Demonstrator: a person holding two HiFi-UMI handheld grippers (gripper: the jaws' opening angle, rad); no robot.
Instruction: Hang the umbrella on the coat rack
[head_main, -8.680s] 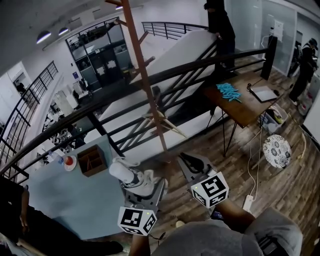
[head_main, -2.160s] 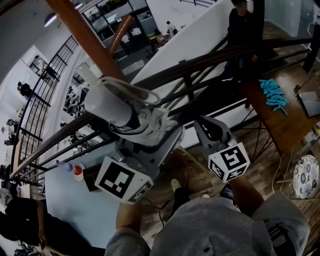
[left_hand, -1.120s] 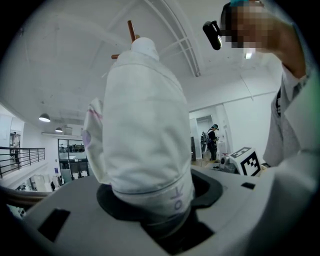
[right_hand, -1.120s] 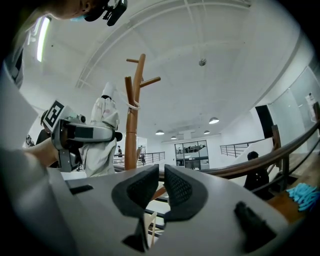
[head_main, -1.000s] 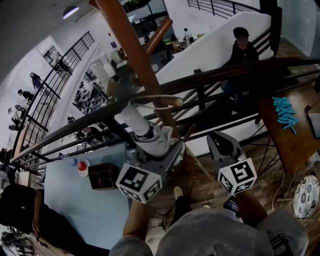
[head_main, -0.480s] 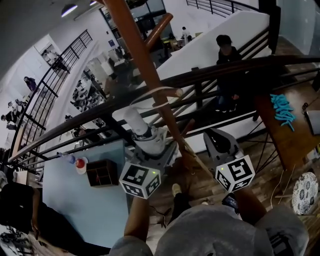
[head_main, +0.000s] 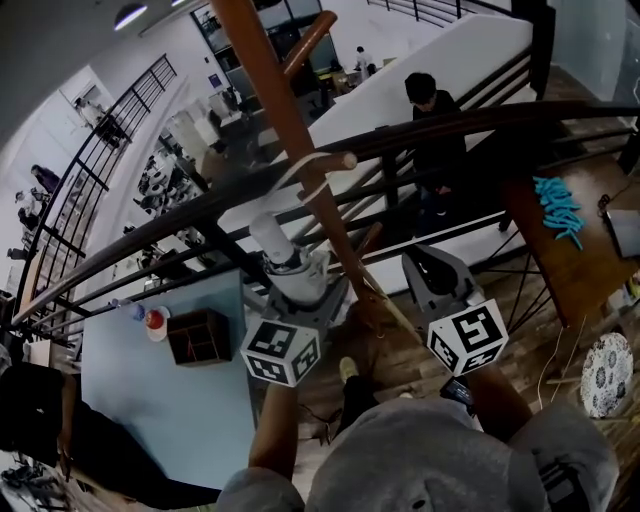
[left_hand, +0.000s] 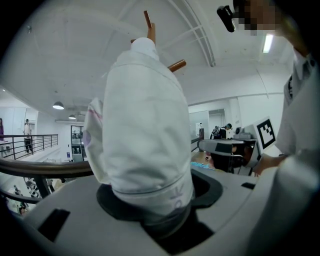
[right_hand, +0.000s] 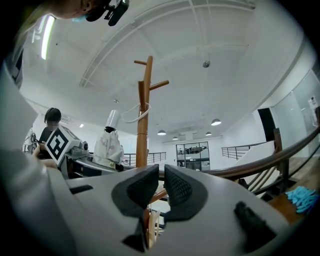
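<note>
The one brown coat rack (head_main: 285, 120) is cut off at the top of the head view, and its foot is mostly hidden behind the two grippers. The single folded white umbrella (head_main: 270, 238) stands handle-up just beside the pole. Its lower end is buried in the left gripper (left_hand: 150, 202), whose jaws pinch its cloth, and its thin loop (head_main: 300, 172) lies over one peg (head_main: 335, 160); lilac print on its band is too faint to read. Across the pole, the right gripper (right_hand: 159, 187) has its jaws closed to a slit on nothing.
</note>
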